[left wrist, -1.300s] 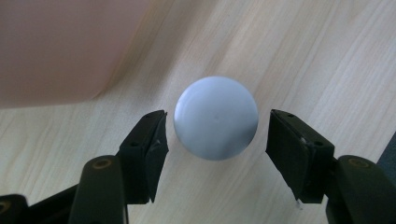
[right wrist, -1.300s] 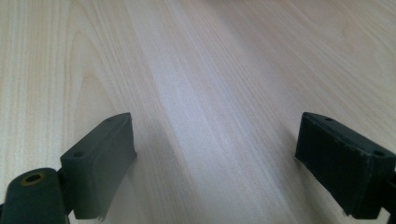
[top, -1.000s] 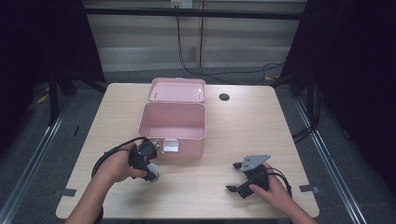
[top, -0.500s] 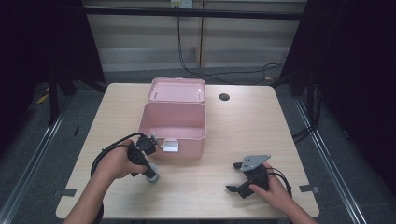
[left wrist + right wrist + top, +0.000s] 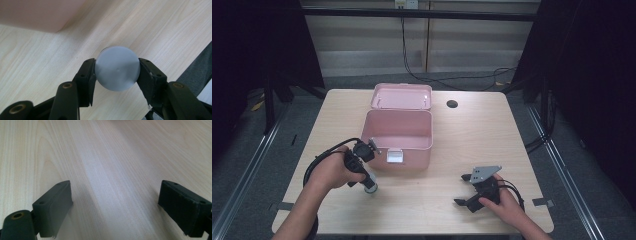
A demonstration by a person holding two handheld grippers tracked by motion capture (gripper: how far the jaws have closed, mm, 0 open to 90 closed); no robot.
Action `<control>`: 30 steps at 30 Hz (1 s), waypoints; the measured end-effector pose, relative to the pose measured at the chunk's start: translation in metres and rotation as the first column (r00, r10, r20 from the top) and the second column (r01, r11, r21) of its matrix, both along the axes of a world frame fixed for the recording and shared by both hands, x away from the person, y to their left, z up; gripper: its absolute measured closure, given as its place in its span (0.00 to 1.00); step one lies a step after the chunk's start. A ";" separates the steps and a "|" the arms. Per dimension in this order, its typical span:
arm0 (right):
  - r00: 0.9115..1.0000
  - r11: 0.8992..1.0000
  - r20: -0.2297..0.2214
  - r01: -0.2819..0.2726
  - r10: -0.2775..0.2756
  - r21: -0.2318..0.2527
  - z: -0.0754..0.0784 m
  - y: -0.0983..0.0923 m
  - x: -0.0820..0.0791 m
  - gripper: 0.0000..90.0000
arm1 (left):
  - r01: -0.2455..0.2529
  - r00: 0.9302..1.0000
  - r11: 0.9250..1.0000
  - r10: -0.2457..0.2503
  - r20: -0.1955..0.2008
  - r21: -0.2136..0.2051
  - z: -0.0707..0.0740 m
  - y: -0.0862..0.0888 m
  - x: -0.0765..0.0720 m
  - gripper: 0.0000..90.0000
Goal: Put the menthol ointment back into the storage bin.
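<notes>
On the worktop (image 5: 337, 120) a box (image 5: 401, 135) stands near the middle, its lid (image 5: 402, 96) open and lying back behind it, with a hole (image 5: 452, 104) in the worktop to the right of the lid. The left hand-held gripper (image 5: 368, 175) is just before the box's front left corner, and a cylinder (image 5: 117, 68) stands on the worktop between its pads, both touching it. The right hand-held gripper (image 5: 466, 190) rests on the worktop well to the right, before the box's right side and nearer the front edge, with bare worktop between its pads.
</notes>
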State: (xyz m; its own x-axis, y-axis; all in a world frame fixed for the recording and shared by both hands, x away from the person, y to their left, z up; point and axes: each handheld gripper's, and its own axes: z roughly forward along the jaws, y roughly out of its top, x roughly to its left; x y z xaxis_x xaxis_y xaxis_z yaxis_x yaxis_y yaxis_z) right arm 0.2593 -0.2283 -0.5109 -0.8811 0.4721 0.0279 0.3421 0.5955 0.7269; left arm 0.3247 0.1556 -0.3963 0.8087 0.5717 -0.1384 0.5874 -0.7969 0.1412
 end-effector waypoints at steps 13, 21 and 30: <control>1.000 1.000 0.000 0.000 0.000 0.000 0.000 0.000 0.000 0.12 | -0.071 0.997 0.997 0.072 -0.033 0.025 0.023 0.004 0.004 0.56; 1.000 1.000 0.000 0.000 0.000 0.000 0.000 0.000 0.000 0.12 | -0.084 0.996 0.996 0.084 -0.032 0.010 0.043 0.003 0.009 0.56; 1.000 1.000 -0.001 -0.001 0.001 -0.001 0.000 0.000 0.000 0.12 | -0.101 0.994 0.995 0.101 -0.036 -0.003 0.066 -0.002 0.017 0.56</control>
State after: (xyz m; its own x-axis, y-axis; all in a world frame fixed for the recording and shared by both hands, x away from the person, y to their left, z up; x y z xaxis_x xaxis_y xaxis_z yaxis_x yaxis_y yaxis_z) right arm 0.2594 -0.2284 -0.5107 -0.8815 0.4713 0.0280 0.3422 0.5969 0.7257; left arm 0.3415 0.1533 -0.3299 0.7413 0.6496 -0.1691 0.6697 -0.7325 0.1221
